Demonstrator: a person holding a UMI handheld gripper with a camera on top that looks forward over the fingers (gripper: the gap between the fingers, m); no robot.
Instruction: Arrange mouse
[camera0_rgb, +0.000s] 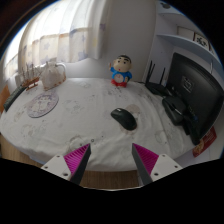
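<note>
- My claw (111, 160) is open and holds nothing, its two pink pads (72, 160) spread wide apart.
- A black mouse (124, 119) lies on the white table (70, 125), beyond my fingers and a little to the right.
- A figurine (121, 71) stands farther back; a monitor (193, 88) is on the right.
- I judge the mouse light, rigid and smooth; I'd pinch its two long sides.

We see only our gripper (109, 163) itself: two dark fingers rising from the lower rim, each tapering to a point. Each finger's inner face carries a magenta pad (76, 159), triangular in outline, with a pale edge along its lower side. A wide gap separates the tips.
</note>
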